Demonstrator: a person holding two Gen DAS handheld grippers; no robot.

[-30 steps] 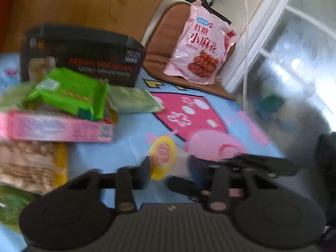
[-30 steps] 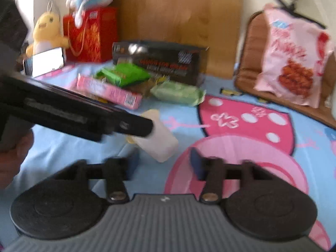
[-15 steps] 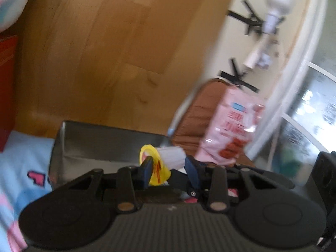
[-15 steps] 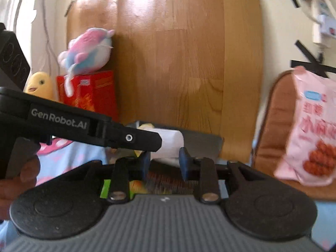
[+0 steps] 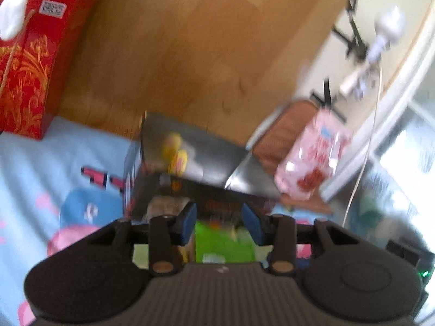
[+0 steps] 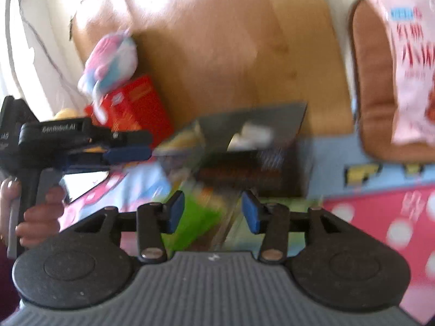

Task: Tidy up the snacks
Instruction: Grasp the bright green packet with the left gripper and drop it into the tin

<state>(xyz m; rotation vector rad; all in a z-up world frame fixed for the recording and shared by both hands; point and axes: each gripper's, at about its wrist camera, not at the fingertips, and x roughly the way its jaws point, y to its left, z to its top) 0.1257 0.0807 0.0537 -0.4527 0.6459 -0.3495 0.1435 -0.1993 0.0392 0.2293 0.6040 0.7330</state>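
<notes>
Both frames are motion-blurred. In the left wrist view, the left hand-held gripper (image 5: 219,224) sits at lower centre with its blue-padded jaws spread apart and nothing between them. Just above it, in mid-frame, lies the black snack box (image 5: 190,163), and a yellow-lidded jelly cup (image 5: 176,160) rests on its top. A green snack packet (image 5: 223,244) shows between and below the jaws. A pink snack bag (image 5: 315,160) leans on a brown cushion (image 5: 282,133) at right, and a red gift box (image 5: 27,62) stands at upper left.

In the right wrist view, the right hand-held gripper (image 6: 213,214) is likewise wide open and empty at lower centre, the black box beyond it.
</notes>
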